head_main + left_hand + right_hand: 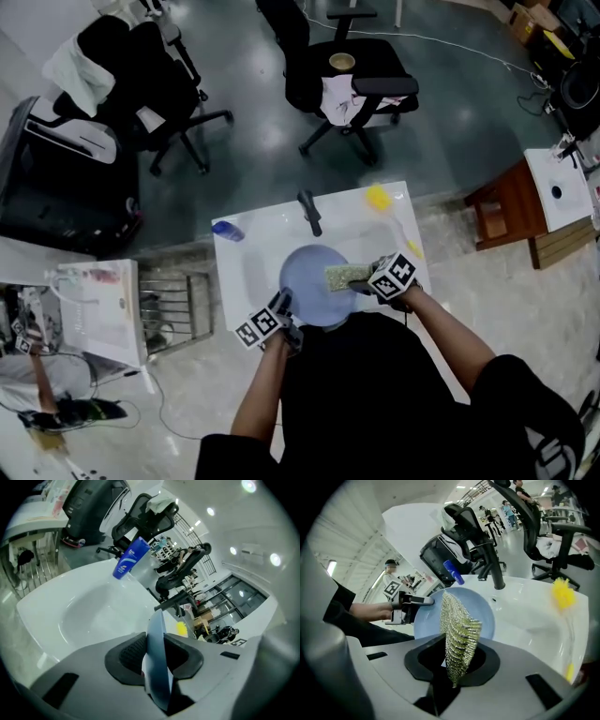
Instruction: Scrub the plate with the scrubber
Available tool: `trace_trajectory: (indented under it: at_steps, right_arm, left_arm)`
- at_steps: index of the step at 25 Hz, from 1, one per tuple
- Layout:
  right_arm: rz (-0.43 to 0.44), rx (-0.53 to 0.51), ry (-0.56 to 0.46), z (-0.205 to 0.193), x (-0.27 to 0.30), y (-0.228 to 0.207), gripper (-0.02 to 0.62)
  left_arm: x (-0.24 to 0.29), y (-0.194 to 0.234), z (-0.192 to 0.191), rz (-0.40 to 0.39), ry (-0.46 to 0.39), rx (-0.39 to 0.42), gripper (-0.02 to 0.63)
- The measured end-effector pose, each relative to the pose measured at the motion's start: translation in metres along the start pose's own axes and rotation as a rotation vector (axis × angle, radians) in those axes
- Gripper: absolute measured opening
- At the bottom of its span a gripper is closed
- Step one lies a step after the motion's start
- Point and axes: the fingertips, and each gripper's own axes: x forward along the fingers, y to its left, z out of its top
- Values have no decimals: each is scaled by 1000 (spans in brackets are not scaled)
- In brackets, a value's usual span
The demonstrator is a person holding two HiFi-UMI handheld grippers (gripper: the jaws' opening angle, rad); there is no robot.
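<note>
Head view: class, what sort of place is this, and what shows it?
Probably an office or lab workspace, not a kitchen: a white sink and faucet stand on open floor among black office chairs.

The person (375,422) wears a black short-sleeved shirt (412,375); left gripper (284,301) and right gripper (360,286) bear black-and-white marker cubes (262,326).

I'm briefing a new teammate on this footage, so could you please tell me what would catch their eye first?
The pale blue plate stands out first, held over the white sink with its rim clamped in the left gripper. Next is the wiry scrubber, pinched in the right gripper over the plate's right side. A yellow brush lies at the sink's far right corner, a blue bottle at its far left.
</note>
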Motion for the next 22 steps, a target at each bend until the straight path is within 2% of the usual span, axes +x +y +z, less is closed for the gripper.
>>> trace_trajectory:
  at_steps: [6,10,12,16,19,22]
  right_arm:
    - [-3,81,-38,-34,-9,-22,66]
    - [-31,120,-128,-50,-20,-30,66]
    - [-54,117,-162,-58,-26,-32,66]
    - [-98,98,-176,-77,-36,-32,66]
    - [-98,95,-178,-96,-38,-19,64]
    - [-100,85,-213,-102,-40,-11,66]
  left_arm:
    - [39,26,-19,87,44,-94,83]
    - [65,38,-27,127,32,-166,87]
    - [75,44,-30,151,29,-199,89]
    - [87,57,-37,214,34,-316,114]
    - [86,63,-46,268,53,-309,110]
    - [81,64,-53,304,72,-278,170]
